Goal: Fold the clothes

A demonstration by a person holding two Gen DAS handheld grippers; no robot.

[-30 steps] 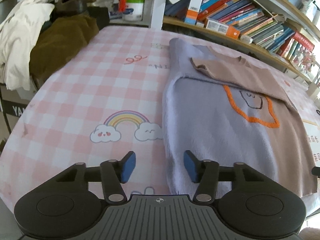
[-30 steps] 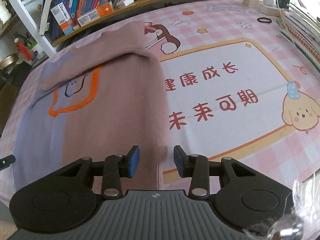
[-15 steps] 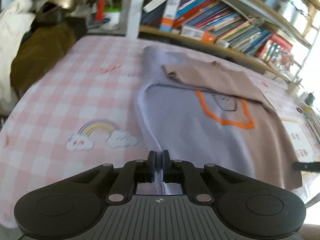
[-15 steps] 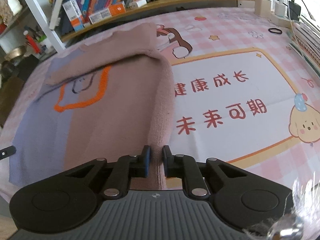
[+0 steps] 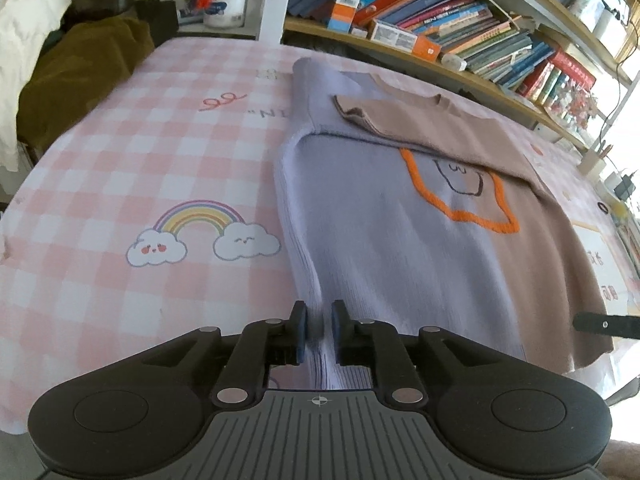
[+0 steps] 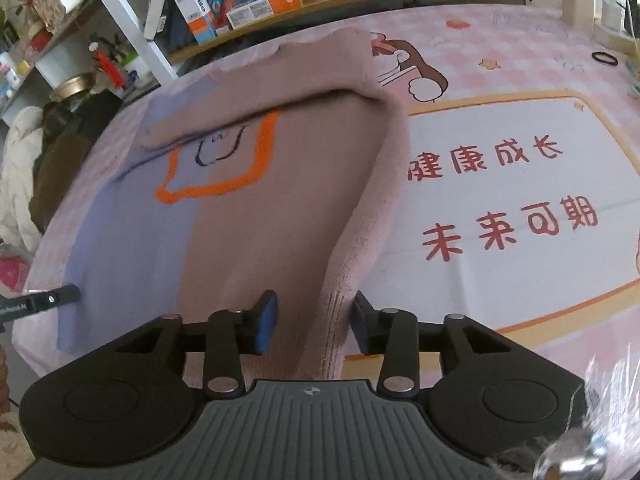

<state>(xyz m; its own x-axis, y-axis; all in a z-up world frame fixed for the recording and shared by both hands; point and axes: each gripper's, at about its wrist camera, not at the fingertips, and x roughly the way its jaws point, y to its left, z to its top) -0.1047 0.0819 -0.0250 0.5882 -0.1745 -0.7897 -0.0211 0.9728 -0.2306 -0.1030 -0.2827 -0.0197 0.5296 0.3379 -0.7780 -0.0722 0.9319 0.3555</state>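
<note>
A lilac and tan sweater [image 5: 400,232] with an orange outline motif lies flat on the pink checked tablecloth [image 5: 160,152], its sleeves folded across the chest. My left gripper [image 5: 319,330] is shut on the sweater's lilac bottom-left hem corner. In the right wrist view the same sweater [image 6: 248,208] fills the left half. My right gripper [image 6: 314,322] is open, its pads either side of the tan bottom-right hem edge, which lies between the jaws.
Bookshelves [image 5: 460,28] run along the table's far side. A brown and white heap of clothes [image 5: 60,64] sits at the far left. The printed mat with red characters [image 6: 508,200] covers the table right of the sweater. A pen holder and chargers [image 6: 592,4] stand at far right.
Both grippers closed on the sweater's bottom hem corners half a second ago. The left stays shut on the lilac corner; the right has opened again around the tan edge.
</note>
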